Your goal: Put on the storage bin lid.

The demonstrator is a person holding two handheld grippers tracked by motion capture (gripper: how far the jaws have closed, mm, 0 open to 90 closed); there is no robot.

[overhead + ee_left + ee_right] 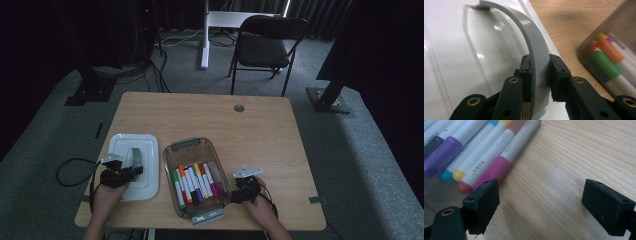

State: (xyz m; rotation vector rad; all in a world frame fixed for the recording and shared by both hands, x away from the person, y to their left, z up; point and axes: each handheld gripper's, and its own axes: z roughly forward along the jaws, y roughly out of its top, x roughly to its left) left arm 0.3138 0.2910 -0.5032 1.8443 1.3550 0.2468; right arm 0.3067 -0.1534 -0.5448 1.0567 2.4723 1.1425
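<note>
White plastic lid [134, 167] lies flat on the tabletop [260, 135], left of the clear box of markers [196, 177]. Its grey curved handle [537, 50] stands between the left tool's [540, 72] jaws, pinched tight. Right tool [541, 205] waits wide open, holding nothing.

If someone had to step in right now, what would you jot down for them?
Left gripper: shut on the grey handle of the white lid, which lies on the table left of the box.
Right gripper: open, holding nothing, beside the clear box.
Done: markers lie in the box.
Left: probably carry the lid over and set it on the box.
</note>
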